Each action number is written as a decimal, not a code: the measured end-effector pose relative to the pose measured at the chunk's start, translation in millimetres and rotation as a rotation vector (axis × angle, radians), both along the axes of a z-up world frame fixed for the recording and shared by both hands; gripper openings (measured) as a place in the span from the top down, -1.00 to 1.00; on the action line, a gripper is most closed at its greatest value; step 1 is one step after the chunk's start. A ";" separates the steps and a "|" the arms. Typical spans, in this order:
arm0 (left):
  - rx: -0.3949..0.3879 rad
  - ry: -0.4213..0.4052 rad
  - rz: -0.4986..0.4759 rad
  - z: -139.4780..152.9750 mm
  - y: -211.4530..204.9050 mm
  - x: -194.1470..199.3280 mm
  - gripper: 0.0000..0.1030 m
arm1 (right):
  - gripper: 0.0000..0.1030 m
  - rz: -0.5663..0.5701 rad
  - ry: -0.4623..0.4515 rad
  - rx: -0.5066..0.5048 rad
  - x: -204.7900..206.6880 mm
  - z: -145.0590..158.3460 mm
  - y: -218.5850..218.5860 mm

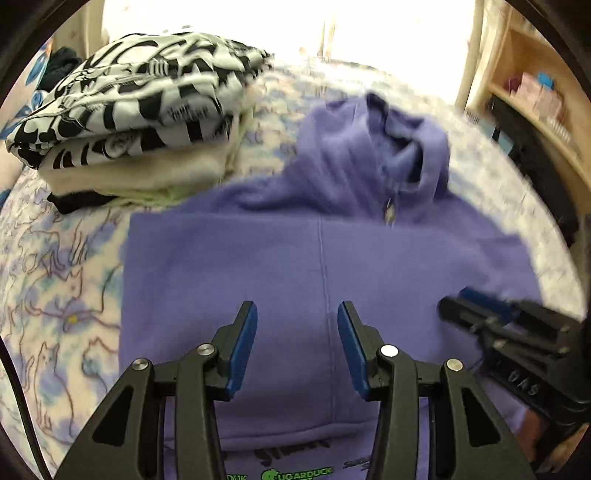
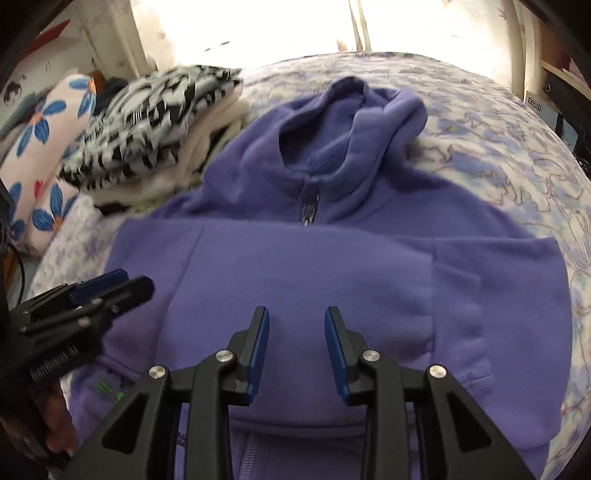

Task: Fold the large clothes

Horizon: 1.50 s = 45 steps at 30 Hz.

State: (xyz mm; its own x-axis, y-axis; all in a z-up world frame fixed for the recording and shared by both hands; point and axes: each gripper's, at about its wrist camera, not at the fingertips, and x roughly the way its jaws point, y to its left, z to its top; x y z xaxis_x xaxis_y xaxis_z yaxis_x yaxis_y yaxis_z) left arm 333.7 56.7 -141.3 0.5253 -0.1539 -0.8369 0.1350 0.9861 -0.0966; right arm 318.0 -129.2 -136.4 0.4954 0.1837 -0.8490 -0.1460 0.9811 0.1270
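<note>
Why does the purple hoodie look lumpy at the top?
The purple hoodie is folded flat across the middle, but its hood is still bunched up and crumpled instead of lying smooth on the bedspread. Nothing looks spilled or torn.

A bed under a pale sheet printed with blue cats. A floral pillow lies at its left edge, wooden shelves stand to the right, and a bright window glares behind.

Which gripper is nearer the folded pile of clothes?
Left. The left gripper hovers over the purple hoodie on the folded pile's side; the right gripper is on the side away from it.
</note>
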 end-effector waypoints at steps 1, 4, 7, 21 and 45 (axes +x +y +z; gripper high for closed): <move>0.025 0.024 0.004 -7.6 -2.6 0.3 0.13 | 0.39 -0.010 0.003 -0.010 -1.2 -2.4 -5.2; 0.010 0.015 0.011 -13.5 9.8 -9.8 -0.16 | 0.40 -0.067 0.001 -0.035 -7.1 -7.8 -36.1; 0.068 0.011 0.044 -14.3 27.3 -16.6 -0.23 | 0.76 -0.072 0.007 0.046 -16.5 -7.5 -69.1; 0.106 -0.012 0.015 -19.8 46.7 -28.8 -0.23 | 0.20 -0.210 0.000 -0.090 -47.9 -11.6 -111.1; 0.102 -0.094 0.049 38.6 34.2 -94.3 -0.24 | 0.18 -0.261 0.002 -0.063 -89.6 11.2 -104.0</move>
State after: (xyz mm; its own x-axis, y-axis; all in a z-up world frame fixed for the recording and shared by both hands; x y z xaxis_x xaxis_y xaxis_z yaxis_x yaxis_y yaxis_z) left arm 239.4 90.9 -102.8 0.6066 -0.0432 -0.7939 0.0905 0.9958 0.0150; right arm 228.4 -233.2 -125.2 0.5171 -0.0036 -0.8559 0.1131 0.9915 0.0641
